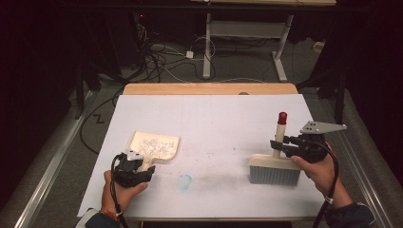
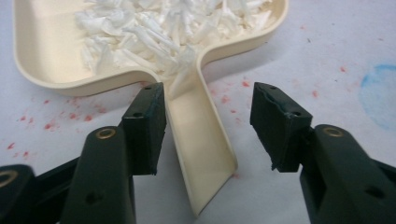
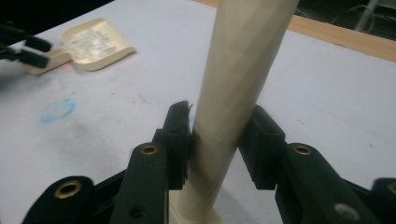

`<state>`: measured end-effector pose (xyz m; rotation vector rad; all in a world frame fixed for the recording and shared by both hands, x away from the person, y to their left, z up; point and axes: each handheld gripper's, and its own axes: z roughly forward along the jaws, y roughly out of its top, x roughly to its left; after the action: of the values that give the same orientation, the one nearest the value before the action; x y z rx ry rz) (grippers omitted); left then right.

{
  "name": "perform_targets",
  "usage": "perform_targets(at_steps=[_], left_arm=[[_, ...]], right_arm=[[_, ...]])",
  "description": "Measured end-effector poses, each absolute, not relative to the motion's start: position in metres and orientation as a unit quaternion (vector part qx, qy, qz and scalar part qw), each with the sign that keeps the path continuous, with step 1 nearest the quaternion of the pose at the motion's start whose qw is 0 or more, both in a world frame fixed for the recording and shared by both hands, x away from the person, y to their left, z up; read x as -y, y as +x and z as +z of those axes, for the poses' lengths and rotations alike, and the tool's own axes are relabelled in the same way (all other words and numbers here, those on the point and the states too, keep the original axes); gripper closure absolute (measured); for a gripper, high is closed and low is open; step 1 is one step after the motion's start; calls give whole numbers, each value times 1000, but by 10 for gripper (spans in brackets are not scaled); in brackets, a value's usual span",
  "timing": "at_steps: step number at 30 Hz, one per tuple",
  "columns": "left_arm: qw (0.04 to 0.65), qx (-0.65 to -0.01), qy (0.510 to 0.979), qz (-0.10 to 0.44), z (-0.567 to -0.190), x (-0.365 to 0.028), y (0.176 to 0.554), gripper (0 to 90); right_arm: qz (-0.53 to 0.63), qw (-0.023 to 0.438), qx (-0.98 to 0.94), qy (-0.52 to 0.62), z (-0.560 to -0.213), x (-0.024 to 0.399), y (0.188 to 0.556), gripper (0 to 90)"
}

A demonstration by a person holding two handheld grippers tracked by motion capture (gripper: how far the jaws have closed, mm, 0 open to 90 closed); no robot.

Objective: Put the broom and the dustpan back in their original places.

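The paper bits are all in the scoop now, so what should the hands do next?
Probably draw the left tool back off the dustpan handle: its jaws stand apart around the handle, one pad clear of it, and the pan rests flat on the table with the paper shreds inside. The right tool looks close around the upright brush handle, so it likely lets go next.

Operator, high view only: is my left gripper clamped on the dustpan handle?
Observer: No. In the left gripper view the left gripper stands open, with the dustpan handle between its jaws and one pad clearly apart from it.
Operator: Anything in the pan?
Observer: White paper shreds, piled toward the handle's root.
Operator: And the brush?
Observer: In the right gripper view, both pads of the right gripper seem to touch the brush handle.
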<state>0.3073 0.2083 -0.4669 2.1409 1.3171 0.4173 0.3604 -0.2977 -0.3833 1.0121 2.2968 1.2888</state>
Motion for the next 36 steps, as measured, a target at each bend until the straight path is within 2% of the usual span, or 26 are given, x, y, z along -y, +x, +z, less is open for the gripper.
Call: perform_targets(at_steps=[5,12,17,22,24,27,36], left_arm=[[292,-482,810,162,-467,-205,305,414],[298,-464,818,164,-465,-198,303,415],[306,-458,814,183,-463,-201,302,375],[339,-419,815,215,-458,-197,296,333],[344,-406,816,227,-458,-194,292,265],[357,-392,814,237,-457,-190,289,235],[364,-380,816,238,-460,-187,286,216]], right_arm=[[452,182,-786,381,-389,295,377,632],[432,197,-782,405,-400,291,397,615],[422,210,-773,424,-407,292,406,602],[416,223,-765,437,-410,294,411,574],[425,225,-758,440,-410,296,414,577],[426,236,-751,445,-409,298,415,559],[428,261,-745,440,-408,296,409,508]])
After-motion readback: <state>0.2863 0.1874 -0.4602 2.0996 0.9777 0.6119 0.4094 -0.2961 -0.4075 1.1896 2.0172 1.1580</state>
